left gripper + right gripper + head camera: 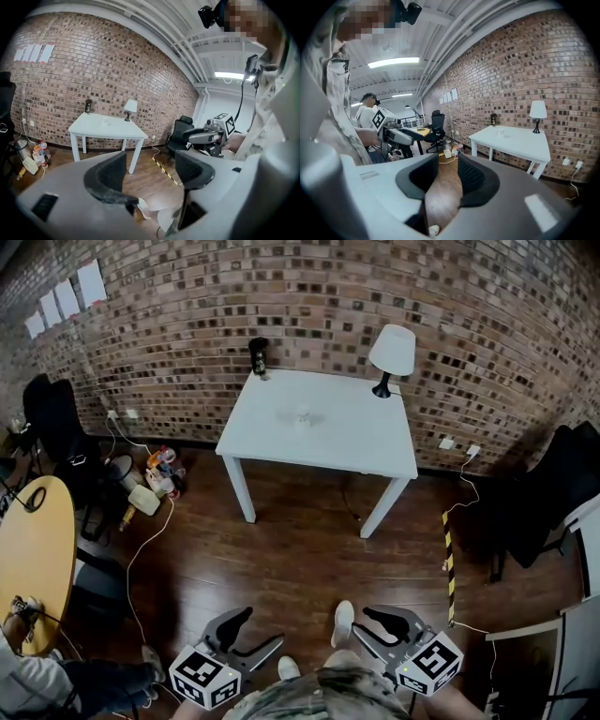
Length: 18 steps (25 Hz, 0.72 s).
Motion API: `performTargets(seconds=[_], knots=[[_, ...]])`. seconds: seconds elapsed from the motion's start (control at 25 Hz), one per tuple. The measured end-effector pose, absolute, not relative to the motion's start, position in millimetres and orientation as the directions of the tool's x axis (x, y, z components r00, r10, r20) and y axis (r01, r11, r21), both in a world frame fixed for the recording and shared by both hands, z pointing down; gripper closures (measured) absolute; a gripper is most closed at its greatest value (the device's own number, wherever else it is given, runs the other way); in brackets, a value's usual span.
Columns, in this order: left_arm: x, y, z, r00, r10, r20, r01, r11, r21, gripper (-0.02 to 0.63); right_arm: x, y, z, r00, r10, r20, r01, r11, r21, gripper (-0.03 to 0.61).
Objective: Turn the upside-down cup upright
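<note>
A small pale cup stands near the middle of the white table against the brick wall; it is too small to tell which way up it is. It also shows as a speck in the left gripper view, cup, and in the right gripper view, cup. Both grippers hang low over the wooden floor, far from the table. My left gripper is open with nothing between its jaws. My right gripper is open with a narrower gap, also empty.
A white lamp stands at the table's back right and a dark bottle-like object at its back left. A round yellow table, office chairs, floor clutter and cables lie to the left; a black-and-yellow floor strip runs at right.
</note>
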<state>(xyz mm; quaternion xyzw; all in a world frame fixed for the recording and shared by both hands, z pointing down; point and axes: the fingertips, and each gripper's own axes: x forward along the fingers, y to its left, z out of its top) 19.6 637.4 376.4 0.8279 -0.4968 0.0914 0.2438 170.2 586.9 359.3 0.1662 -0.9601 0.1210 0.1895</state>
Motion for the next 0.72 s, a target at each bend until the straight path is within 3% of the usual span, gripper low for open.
performTargets(seconds=[0.72], knots=[[3.2, 674.5, 354.3, 0.476, -0.794, 0.379, -0.878, -0.404, 0.256, 0.291, 129.0, 628.9, 334.9, -0.881, -0.225, 0.416, -0.284, 0.955, -0.084, 0.449]])
